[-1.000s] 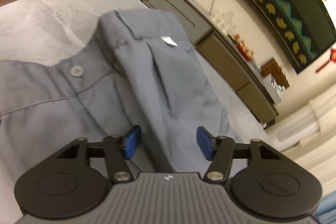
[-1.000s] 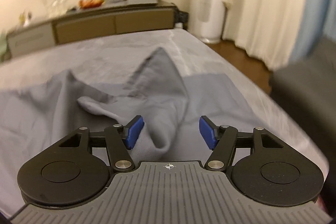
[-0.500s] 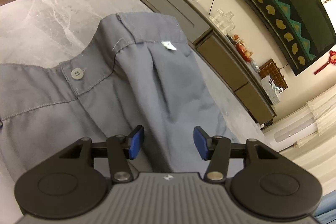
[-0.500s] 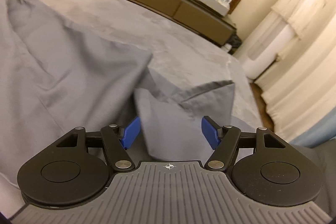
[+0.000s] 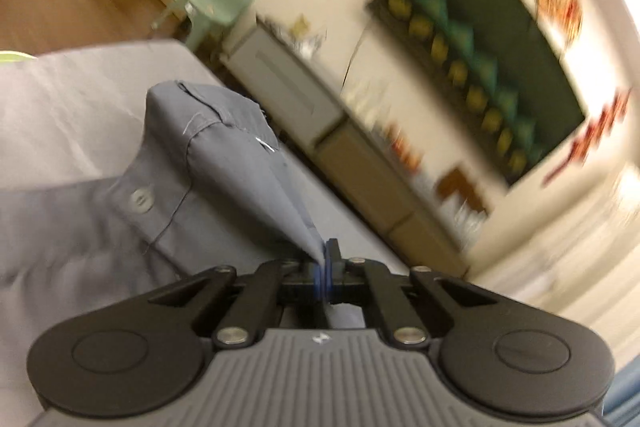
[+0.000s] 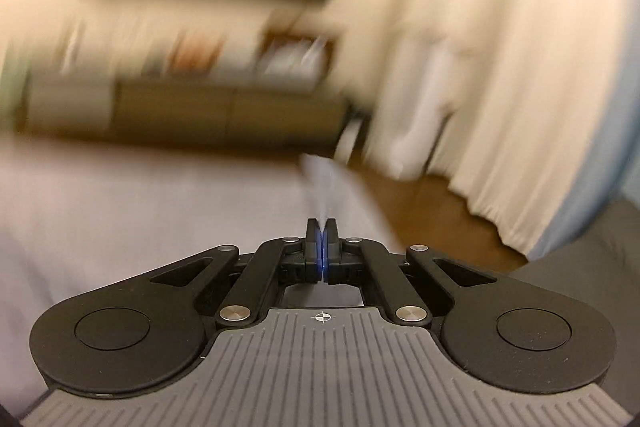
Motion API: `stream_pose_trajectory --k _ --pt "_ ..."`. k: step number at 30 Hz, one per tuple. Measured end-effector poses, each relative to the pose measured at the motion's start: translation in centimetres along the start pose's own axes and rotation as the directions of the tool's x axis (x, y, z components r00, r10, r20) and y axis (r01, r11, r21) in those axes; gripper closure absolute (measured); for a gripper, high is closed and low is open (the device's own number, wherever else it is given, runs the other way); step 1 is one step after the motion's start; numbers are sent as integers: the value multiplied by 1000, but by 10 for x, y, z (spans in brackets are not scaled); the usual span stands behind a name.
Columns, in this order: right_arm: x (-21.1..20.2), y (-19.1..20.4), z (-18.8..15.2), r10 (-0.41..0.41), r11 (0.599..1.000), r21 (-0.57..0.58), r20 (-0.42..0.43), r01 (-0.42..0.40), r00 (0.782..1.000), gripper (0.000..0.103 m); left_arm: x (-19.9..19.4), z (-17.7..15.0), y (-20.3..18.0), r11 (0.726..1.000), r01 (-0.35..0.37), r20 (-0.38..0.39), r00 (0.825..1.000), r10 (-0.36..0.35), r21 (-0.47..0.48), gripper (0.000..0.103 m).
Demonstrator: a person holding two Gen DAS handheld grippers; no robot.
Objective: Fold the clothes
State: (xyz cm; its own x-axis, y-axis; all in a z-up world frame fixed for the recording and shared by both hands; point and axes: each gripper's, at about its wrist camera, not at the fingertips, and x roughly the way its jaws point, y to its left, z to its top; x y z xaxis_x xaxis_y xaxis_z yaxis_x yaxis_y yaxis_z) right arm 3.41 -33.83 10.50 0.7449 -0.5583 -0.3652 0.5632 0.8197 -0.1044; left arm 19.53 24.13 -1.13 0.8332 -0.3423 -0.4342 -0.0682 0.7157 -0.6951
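In the left wrist view a grey garment (image 5: 224, 147) with a waistband button (image 5: 138, 198) lies on the pale grey table (image 5: 60, 99). My left gripper (image 5: 325, 259) is shut on a fold of this garment, which rises to the pads in a taut ridge. The right wrist view is heavily blurred. There my right gripper (image 6: 321, 227) is shut, and a thin pale wedge of cloth (image 6: 322, 183) runs forward from its pads. The rest of the garment is hidden in that view.
A long low cabinet (image 5: 360, 163) stands along the wall beyond the table, with two green chairs (image 5: 216, 7) to its left. Cream curtains (image 6: 480, 67) and a dark sofa (image 6: 580, 247) lie to the right. Wooden floor (image 6: 432, 211) shows past the table edge.
Both grippers have gone from open around the cloth to shut on it. Both have lifted and swung, so the views are blurred, and the left fold is now raised.
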Motion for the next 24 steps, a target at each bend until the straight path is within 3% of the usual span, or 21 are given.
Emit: stream_pose_trajectory --k 2,4,6,9,11,12,17,20,21,22,24 --pt "-29 -36 -4 13 987 160 60 -22 998 103 -10 -8 17 999 -41 -23 999 40 -32 100" --pt "-43 -61 -36 49 952 300 47 -61 998 103 -21 -15 34 995 -83 -47 996 80 -62 100" --pt "-34 -66 -93 89 929 366 -59 -61 994 103 -31 -23 52 988 -125 -72 990 118 -92 100" --pt "-8 -63 -181 146 890 456 -249 -17 957 103 -32 -25 71 980 -166 -107 982 155 -108 100" --pt "2 -73 -210 231 798 603 -313 5 921 103 -31 -25 70 983 -162 -115 982 152 -86 99" --pt "2 -75 -209 264 779 626 -288 -27 921 103 -31 -26 68 985 -156 -118 982 147 -76 99" --pt "1 -82 -205 226 800 599 -270 -20 936 103 -26 -32 51 986 -166 -122 979 162 -28 95" --pt "6 -88 -204 256 776 629 -241 -50 936 103 -23 -35 51 983 -182 -142 974 178 -18 89" --pt "8 -89 -203 266 767 639 -231 -60 936 100 -22 -37 52 983 -183 -147 973 179 -19 89" --pt "9 -91 -203 276 758 648 -222 -70 935 85 -21 -38 53 983 -184 -149 972 179 -18 89" --pt "31 -94 -198 336 740 665 -236 -101 912 69 -18 -37 48 983 -182 -132 975 180 -1 86"
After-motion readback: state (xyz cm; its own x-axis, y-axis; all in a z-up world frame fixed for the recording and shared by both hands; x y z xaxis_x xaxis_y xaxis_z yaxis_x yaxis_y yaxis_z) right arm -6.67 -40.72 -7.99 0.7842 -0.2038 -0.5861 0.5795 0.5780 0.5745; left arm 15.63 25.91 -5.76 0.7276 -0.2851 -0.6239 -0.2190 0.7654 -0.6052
